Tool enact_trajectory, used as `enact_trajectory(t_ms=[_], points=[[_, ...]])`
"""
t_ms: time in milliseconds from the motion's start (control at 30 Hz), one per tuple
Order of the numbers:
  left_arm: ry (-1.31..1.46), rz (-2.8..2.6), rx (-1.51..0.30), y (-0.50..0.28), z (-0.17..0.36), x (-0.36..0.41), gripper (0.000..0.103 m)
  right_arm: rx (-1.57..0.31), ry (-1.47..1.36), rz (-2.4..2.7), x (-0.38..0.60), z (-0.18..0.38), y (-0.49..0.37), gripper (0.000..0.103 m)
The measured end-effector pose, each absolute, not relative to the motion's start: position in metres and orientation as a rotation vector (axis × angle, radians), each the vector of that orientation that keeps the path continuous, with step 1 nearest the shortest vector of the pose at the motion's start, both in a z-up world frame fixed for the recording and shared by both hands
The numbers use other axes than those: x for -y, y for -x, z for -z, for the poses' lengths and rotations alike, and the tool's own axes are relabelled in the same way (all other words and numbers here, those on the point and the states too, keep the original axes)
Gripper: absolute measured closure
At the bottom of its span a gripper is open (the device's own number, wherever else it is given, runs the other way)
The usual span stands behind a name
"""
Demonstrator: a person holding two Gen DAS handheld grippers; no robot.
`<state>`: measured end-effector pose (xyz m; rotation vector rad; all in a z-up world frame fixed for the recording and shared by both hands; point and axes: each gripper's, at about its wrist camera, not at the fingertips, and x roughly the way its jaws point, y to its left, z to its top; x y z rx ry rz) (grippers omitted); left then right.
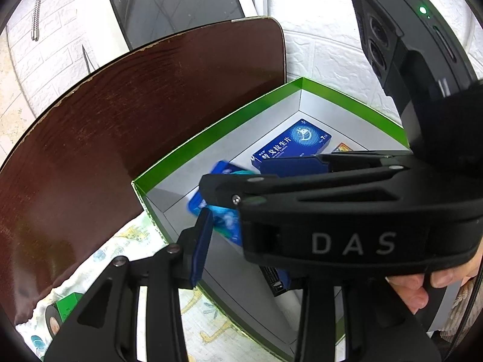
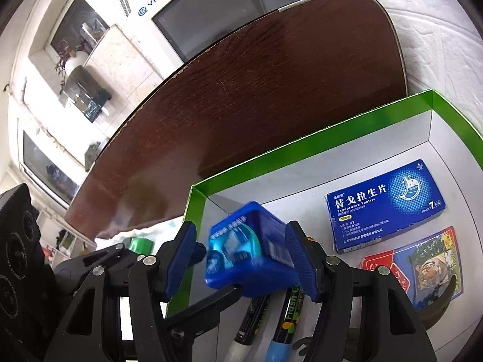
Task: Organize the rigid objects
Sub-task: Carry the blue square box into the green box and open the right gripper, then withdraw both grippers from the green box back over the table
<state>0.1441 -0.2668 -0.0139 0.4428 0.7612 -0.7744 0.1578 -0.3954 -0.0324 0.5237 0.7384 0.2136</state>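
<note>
A green-rimmed cardboard box (image 2: 302, 144) with a grey inside stands on a dark wooden table (image 2: 241, 105). In the right wrist view my right gripper (image 2: 241, 259) is open over the box, and a blurred blue and teal box (image 2: 250, 256) sits between its blue pads, apart from the left pad. A blue medicine box (image 2: 386, 208), a tiger card pack (image 2: 428, 265) and two markers (image 2: 283, 325) lie in the box. In the left wrist view my left gripper (image 1: 250, 259) is open at the box's near rim (image 1: 211, 132), with the right gripper (image 1: 262, 178) crossing in front.
A white appliance with a dark screen (image 2: 226, 3) stands behind the table. A patterned cloth (image 1: 126, 247) with a green item (image 1: 69, 304) and a tape roll (image 1: 52, 321) lies left of the box. A white brick-pattern wall (image 2: 437, 45) is to the right.
</note>
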Motion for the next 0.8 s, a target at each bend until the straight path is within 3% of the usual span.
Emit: enact_trajectory(t_ms=[400, 800], points=[[-0.426, 0.740, -0.746, -0.129, 0.002, 0.248, 0.066, -0.707, -0.517, -0.190, 0.394, 0.017, -0.140, 0.039], [-0.334, 0.632, -0.709, -0.103, -0.019, 0.173, 0.061, -0.688, -0.452, -0.253, 0.347, -0.011, -0.113, 0.039]])
